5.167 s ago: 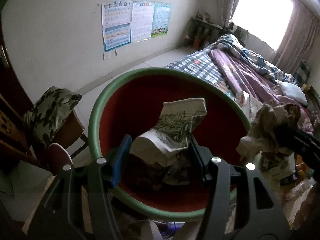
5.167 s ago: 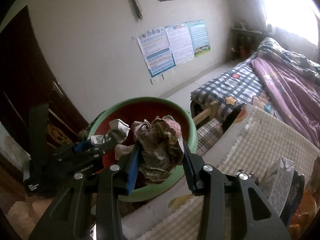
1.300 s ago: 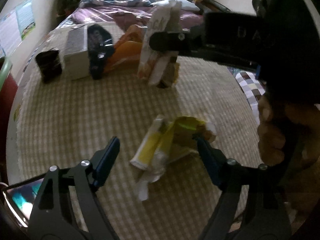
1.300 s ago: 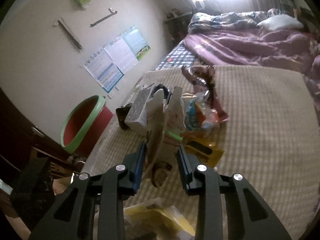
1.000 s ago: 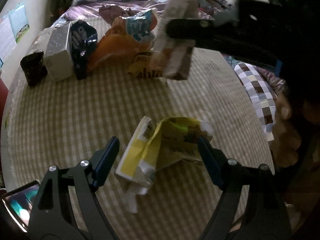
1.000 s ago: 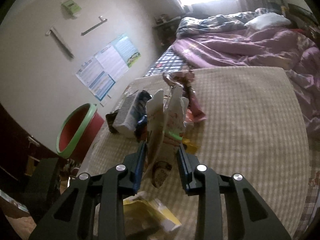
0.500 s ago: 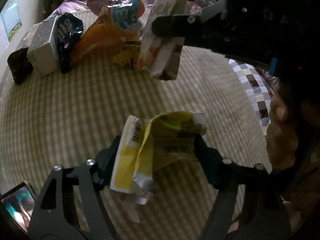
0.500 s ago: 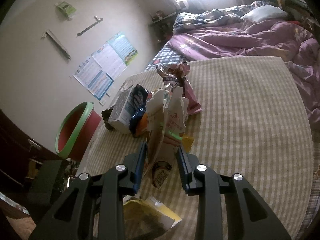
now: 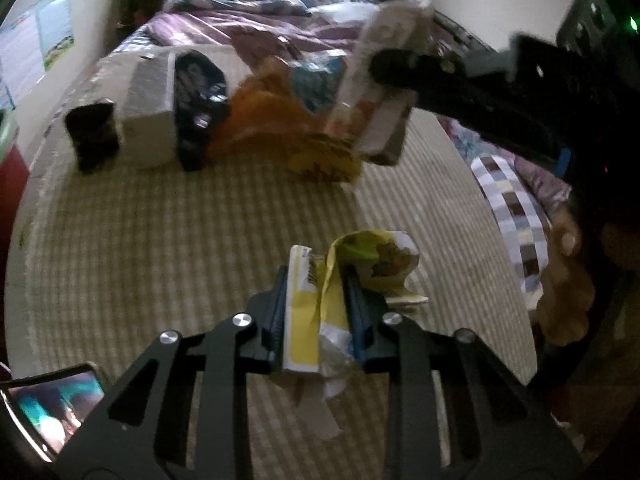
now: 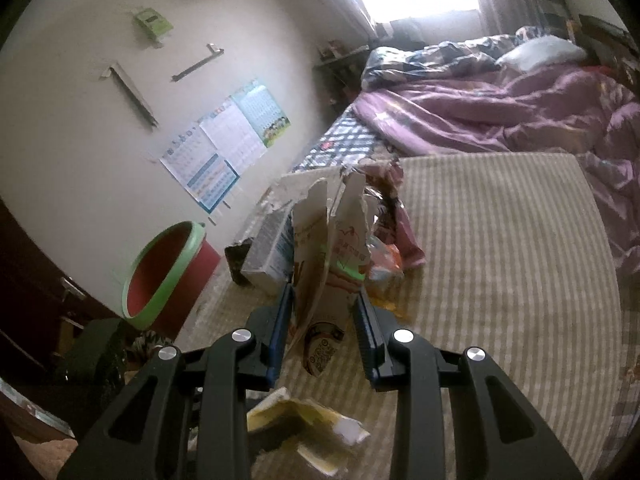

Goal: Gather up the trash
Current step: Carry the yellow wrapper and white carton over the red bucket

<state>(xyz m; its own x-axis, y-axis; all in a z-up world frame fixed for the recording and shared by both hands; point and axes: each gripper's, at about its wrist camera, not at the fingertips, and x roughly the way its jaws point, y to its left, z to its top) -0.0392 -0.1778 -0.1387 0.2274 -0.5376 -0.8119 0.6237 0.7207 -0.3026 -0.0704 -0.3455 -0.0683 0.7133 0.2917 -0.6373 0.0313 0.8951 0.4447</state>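
Right wrist view: right gripper (image 10: pixel 325 320) pinches a torn carton (image 10: pixel 328 264), left gripper (image 9: pixel 316 304) pinches a yellow wrapper (image 9: pixel 320 304), bin (image 10: pixel 160 276) far left.

No print can be read: the wall charts (image 10: pixel 224 148), the torn carton (image 10: pixel 332 264) and the yellow wrapper (image 9: pixel 320 300) show only blurred marks.
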